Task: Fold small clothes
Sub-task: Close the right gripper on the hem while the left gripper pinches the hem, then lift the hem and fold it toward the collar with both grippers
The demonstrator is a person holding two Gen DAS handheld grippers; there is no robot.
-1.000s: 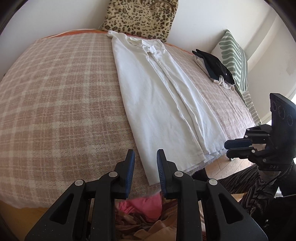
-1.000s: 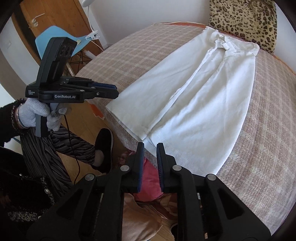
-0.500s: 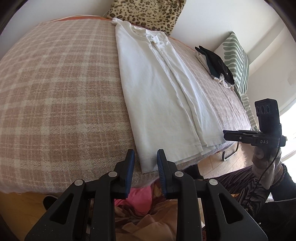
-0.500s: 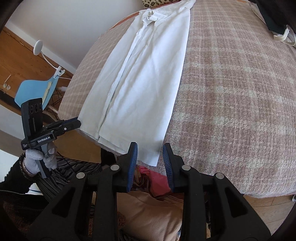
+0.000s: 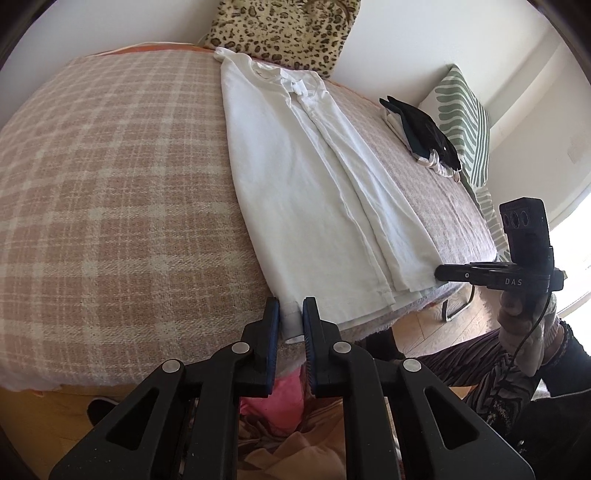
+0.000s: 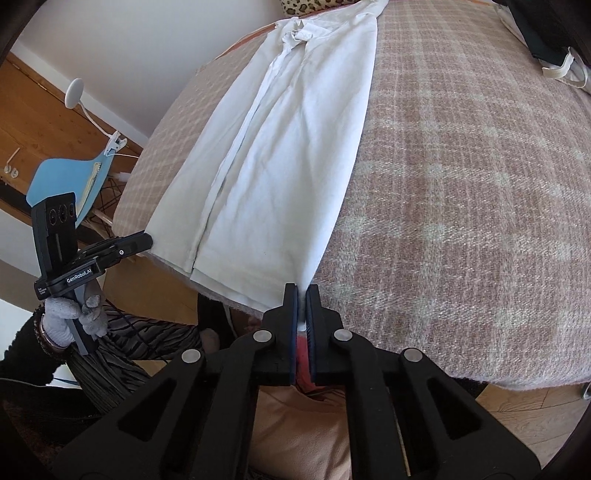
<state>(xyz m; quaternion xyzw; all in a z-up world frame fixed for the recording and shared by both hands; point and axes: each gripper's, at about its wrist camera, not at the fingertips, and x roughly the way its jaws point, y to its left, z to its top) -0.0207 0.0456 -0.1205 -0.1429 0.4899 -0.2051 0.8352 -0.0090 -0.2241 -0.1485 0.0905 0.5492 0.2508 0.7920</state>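
Right gripper (image 6: 302, 295) clamped tight on shirt (image 6: 280, 155) hem corner. Left gripper (image 5: 290, 314) closing, near hem corner between jaws.

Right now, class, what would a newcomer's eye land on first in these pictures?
A long white shirt lies flat down the plaid blanket, its hem at the near edge. The left gripper is closing its jaws on one hem corner; the right gripper pinches the other. A leopard-print cushion stands against the wall.
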